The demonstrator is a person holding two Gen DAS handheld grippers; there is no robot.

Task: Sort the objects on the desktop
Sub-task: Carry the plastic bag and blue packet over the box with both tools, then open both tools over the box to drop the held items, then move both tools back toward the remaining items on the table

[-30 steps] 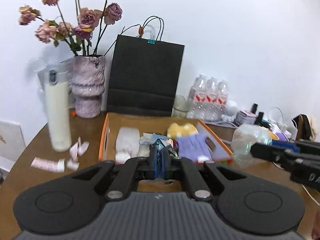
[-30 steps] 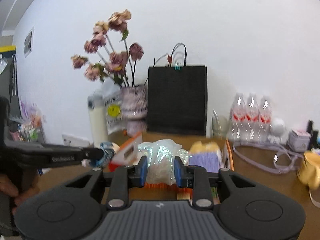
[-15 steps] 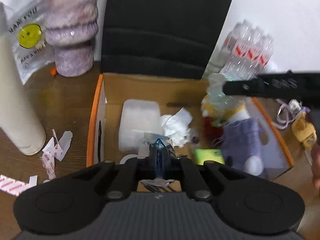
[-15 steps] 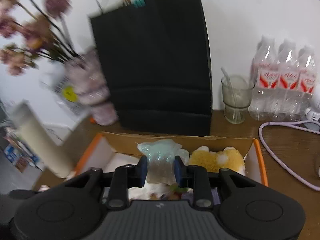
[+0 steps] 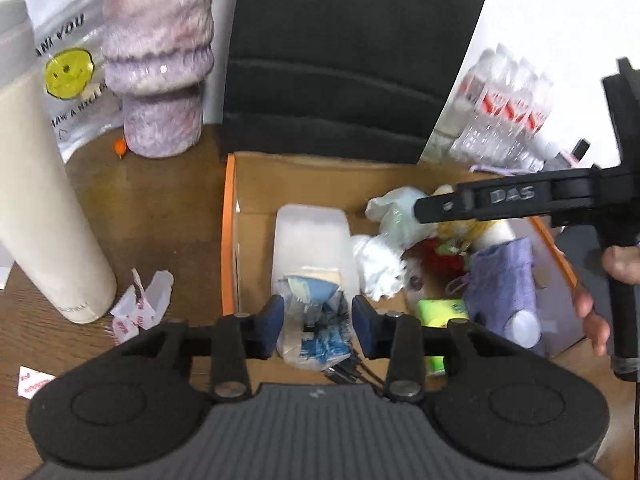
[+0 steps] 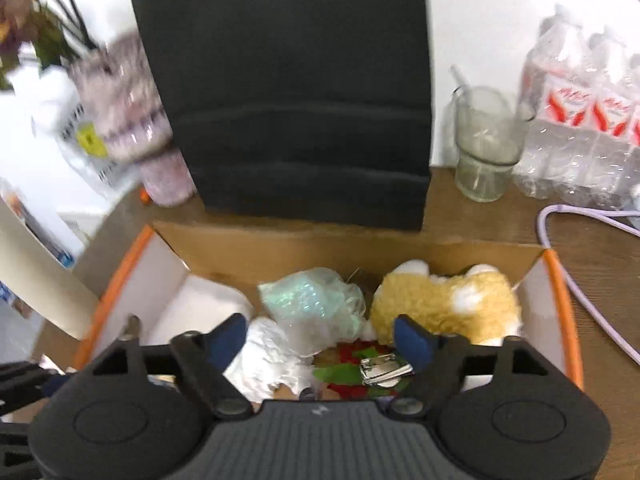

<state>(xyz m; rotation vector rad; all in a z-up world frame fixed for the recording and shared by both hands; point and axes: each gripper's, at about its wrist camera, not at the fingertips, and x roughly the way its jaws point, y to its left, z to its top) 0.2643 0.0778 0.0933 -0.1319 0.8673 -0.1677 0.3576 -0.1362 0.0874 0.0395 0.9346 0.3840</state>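
Observation:
An open cardboard box with orange edges [image 5: 229,240] [image 6: 560,300] sits on the wooden desk and holds several sorted items. My left gripper [image 5: 318,322] is open above the box's near left part, with a blue and white wrapper [image 5: 316,320] lying loose between its fingers on a white pack [image 5: 308,236]. My right gripper [image 6: 320,340] is open over the box's middle. A crumpled clear plastic bag [image 6: 316,304] [image 5: 394,212] lies free in the box beside a yellow plush toy [image 6: 444,304]. The right gripper's arm [image 5: 500,200] crosses the left wrist view.
A black paper bag [image 5: 340,60] stands behind the box. A purple vase [image 5: 156,64], a cream bottle [image 5: 44,208] and torn wrappers [image 5: 140,304] are to the left. A glass [image 6: 484,144], bottled water [image 6: 580,132] and a purple cable [image 6: 580,216] are to the right.
Both grippers have opened over the box. The left let go of the blue and white wrapper; the right let go of the clear plastic bag, which now lies in the box.

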